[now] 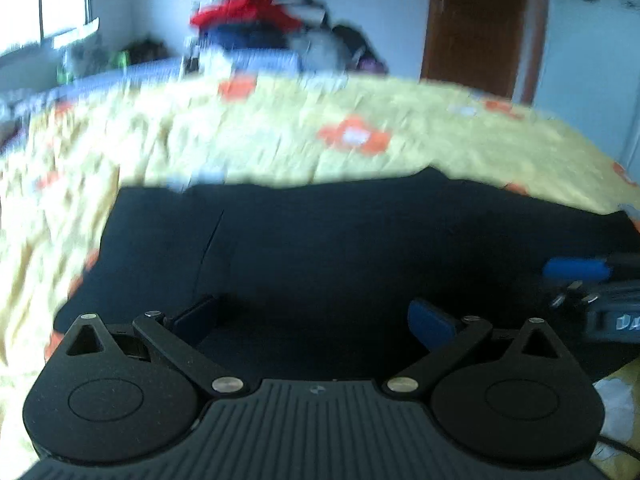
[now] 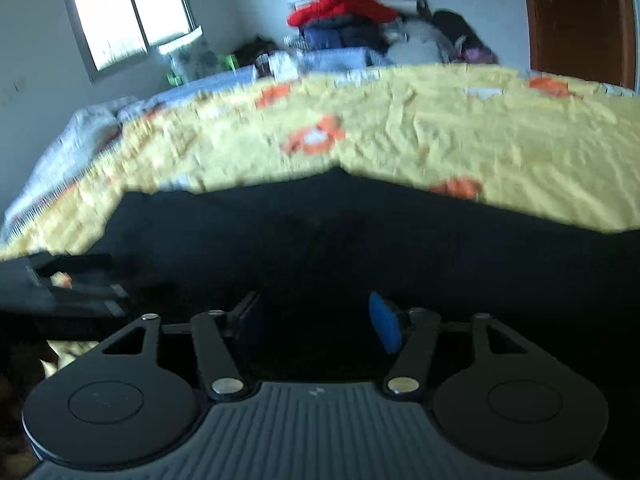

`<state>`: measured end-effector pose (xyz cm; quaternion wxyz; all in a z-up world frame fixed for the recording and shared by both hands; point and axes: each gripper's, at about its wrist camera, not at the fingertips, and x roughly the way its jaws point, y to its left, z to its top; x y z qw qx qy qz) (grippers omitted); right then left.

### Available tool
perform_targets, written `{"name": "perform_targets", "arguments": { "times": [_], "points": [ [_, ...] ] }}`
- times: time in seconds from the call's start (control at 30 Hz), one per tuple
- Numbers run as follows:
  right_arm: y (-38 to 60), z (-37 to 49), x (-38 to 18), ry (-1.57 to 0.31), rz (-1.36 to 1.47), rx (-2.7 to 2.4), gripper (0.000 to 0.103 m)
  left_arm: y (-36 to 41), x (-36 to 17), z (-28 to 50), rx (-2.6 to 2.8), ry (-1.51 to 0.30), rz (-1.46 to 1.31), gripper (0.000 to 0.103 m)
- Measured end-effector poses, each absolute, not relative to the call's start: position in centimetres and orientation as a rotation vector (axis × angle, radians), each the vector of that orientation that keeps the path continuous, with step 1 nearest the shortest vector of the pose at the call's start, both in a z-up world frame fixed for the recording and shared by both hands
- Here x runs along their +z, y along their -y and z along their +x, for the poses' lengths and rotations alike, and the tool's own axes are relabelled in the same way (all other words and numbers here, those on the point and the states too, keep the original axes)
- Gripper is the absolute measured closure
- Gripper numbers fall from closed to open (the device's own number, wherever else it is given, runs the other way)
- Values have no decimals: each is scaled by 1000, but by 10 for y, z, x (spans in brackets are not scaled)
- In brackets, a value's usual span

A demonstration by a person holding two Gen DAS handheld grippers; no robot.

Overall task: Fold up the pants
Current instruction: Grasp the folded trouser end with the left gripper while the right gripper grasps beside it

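Observation:
Dark navy pants (image 1: 340, 240) lie flat on a yellow bedspread (image 1: 260, 136) with orange patches. My left gripper (image 1: 314, 320) hovers over the near part of the pants, its jaws wide apart and no cloth visibly pinched. The right gripper's blue pad (image 1: 576, 269) pokes in at the right edge of this view. In the right wrist view the same pants (image 2: 360, 240) fill the lower half. My right gripper (image 2: 316, 322) stands over them with its jaws apart and nothing pressed between the pads (image 2: 384, 328). The left gripper's body (image 2: 60, 284) shows at the left edge.
Beyond the bedspread (image 2: 440, 132) is a pile of clothes with a red garment (image 2: 340, 8) against the white wall. A window (image 2: 124, 12) is at the far left, a brown wooden door (image 2: 580, 16) at the far right. Both views are motion-blurred.

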<state>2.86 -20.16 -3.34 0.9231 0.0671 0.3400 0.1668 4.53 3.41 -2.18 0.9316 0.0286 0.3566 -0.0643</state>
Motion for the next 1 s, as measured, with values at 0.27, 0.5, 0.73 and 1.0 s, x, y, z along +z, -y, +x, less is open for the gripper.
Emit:
{"name": "perform_targets", "arguments": {
  "times": [0.27, 0.5, 0.73, 1.0],
  "points": [
    [151, 14, 4, -606, 76, 392, 43, -105, 3, 27, -56, -661, -82, 0],
    [96, 3, -5, -622, 11, 475, 26, -164, 11, 14, 64, -670, -167, 1],
    [72, -14, -3, -629, -44, 505, 8, -172, 15, 13, 48, -670, -189, 1],
    [0, -58, -12, -436, -456, 459, 0, -199, 13, 7, 74, -728, -339, 1]
  ]
}}
